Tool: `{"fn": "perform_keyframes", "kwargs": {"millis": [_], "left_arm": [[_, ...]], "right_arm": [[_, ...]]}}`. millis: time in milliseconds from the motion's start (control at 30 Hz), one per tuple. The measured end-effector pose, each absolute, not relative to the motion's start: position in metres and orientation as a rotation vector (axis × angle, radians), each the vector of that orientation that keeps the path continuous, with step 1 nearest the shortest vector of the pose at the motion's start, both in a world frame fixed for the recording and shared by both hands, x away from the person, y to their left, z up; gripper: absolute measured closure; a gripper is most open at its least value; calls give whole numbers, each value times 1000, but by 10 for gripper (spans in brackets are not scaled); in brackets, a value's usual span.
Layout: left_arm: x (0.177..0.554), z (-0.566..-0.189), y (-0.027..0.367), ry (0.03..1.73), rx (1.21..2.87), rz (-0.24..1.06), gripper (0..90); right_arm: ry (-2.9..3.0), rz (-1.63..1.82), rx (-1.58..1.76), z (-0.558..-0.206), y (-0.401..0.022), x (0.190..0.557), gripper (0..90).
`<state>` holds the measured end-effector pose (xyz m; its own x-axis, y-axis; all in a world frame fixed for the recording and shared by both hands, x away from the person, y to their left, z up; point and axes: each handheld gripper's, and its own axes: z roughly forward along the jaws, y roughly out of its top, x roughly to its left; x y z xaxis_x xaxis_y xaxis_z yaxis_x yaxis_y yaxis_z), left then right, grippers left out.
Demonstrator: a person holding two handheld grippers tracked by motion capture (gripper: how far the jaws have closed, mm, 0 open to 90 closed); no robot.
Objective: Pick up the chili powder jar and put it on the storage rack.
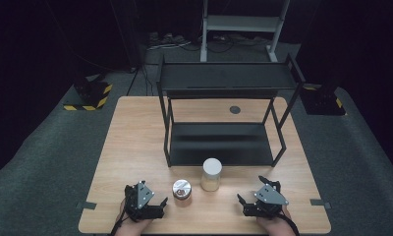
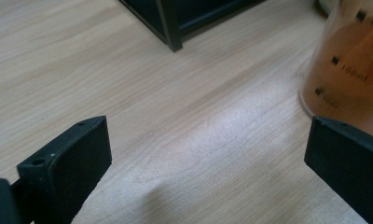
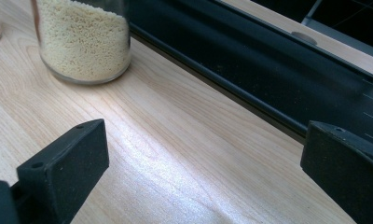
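The left gripper (image 1: 161,203) was held low over the light wooden table (image 1: 130,147) near its front edge, its black jaws spread wide with only bare wood between them. Just beside it to the right stood a short brown-tinted jar with a shiny lid (image 1: 182,189), seen in the left gripper view as an amber wall with printed volume marks (image 2: 348,70). A taller clear glass jar of pale yellow grain with a white lid (image 1: 211,174) stood beside that, before the black metal two-tier shelf rack (image 1: 224,142). The right gripper (image 1: 251,195) was likewise held wide open, empty, well apart from the grain jar (image 3: 84,39).
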<state>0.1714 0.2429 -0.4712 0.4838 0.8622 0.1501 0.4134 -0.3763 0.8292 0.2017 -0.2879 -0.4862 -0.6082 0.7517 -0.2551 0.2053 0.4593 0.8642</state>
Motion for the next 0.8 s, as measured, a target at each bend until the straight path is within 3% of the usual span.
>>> {"fn": "perform_keyframes", "kwargs": {"millis": [800], "left_arm": [[137, -446, 254, 937, 1795, 808, 5]], "right_arm": [[2083, 1097, 774, -486, -287, 201, 0]]}}
